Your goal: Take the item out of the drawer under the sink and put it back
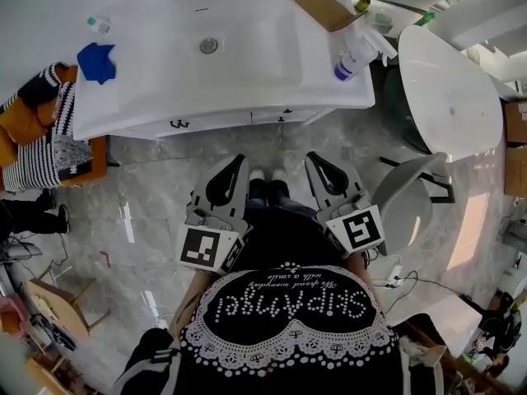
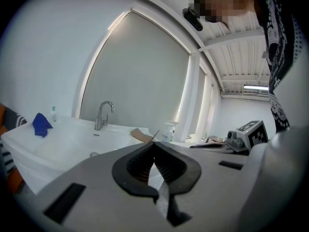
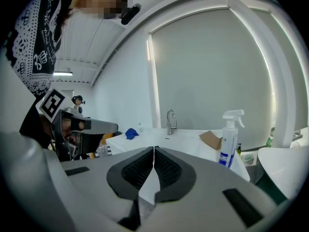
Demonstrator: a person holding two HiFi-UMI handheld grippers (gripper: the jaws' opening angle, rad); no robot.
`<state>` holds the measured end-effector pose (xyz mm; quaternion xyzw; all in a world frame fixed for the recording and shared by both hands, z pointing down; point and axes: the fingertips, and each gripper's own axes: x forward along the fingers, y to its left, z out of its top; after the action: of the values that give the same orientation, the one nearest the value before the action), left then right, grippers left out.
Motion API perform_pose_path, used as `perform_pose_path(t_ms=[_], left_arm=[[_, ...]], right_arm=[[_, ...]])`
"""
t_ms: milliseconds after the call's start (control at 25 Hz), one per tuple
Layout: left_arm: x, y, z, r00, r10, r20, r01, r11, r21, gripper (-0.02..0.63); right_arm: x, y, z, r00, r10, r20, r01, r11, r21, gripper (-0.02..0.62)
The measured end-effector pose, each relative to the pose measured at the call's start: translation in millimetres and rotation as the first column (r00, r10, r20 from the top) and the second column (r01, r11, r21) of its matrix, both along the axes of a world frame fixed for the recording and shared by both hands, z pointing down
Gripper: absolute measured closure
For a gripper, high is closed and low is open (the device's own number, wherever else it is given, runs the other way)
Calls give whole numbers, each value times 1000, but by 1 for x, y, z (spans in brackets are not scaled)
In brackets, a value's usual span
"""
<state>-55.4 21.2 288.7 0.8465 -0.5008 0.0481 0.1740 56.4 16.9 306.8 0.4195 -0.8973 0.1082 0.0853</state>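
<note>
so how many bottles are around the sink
3: a small clear bottle back left by the blue cloth, a spray bottle at the right edge, a dark bottle beyond it. More may be hidden.

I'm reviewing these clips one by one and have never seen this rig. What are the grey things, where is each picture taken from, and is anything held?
No robot here: a person stands at a white sink vanity, holding a left gripper and a right gripper, each with two jaws. One picture looks down from the head; the other two ride on the grippers, looking along their jaws. Both are shut and empty. On the counter: a blue cloth, a cardboard piece and a spray bottle. The drawers below look closed.
</note>
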Motion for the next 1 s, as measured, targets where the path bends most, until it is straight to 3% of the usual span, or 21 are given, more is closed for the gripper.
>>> perform_pose_path(t_ms=[680,1000], left_arm=[[-30,0,-3,998,54,-39,-52,998,46,601],[-46,0,-2,996,45,-80,-43,999,20,601]], right_arm=[[-20,7,-2,997,77,-27,-76,996,48,575],[-20,3,12,988,115,-100,-114,993,21,575]])
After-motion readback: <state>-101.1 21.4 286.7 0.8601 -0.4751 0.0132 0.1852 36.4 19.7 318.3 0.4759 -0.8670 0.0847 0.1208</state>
